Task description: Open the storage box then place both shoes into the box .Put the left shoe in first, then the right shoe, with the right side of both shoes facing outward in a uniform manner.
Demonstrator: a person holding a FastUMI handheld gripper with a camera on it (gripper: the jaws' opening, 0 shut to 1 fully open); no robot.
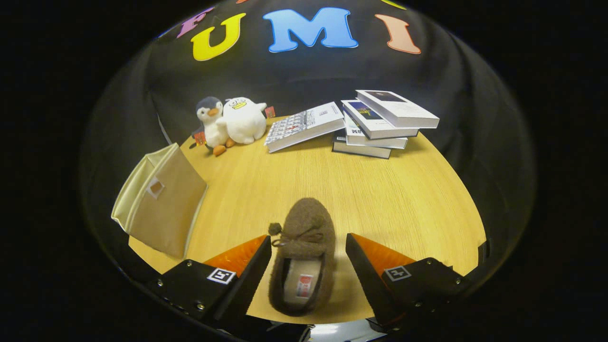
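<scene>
While the wooden table (pixel 403 199) spreads wide beneath everything, it carries each thing told here, and the brown fuzzy shoe (pixel 304 251) near its close edge serves as the landmark.

Largest after the table, the beige fabric storage box (pixel 161 204) stands to the left of the shoe and a little beyond it, apart from it, tilted in the view, with a small tab pull on the broad face turned toward the shoe. Whether its lid is open I cannot tell.

A stack of books (pixel 380 126) lies far beyond the shoe and to its right, near the table's back edge, the upper volumes fanned out of line. One more book (pixel 306 126) leans against the left side of that stack, straight beyond the shoe.

Two plush toys sit far beyond the shoe to its left, pressed against each other: a white duck (pixel 244 118) and, on its left, a grey and white penguin (pixel 211 123).

The shoe itself points its toe away, bow on top, its opening toward the camera with a label showing on the insole.

The tongs (pixel 308 247) stand spread wide, one finger on each side of the shoe, neither pressing on it.
</scene>
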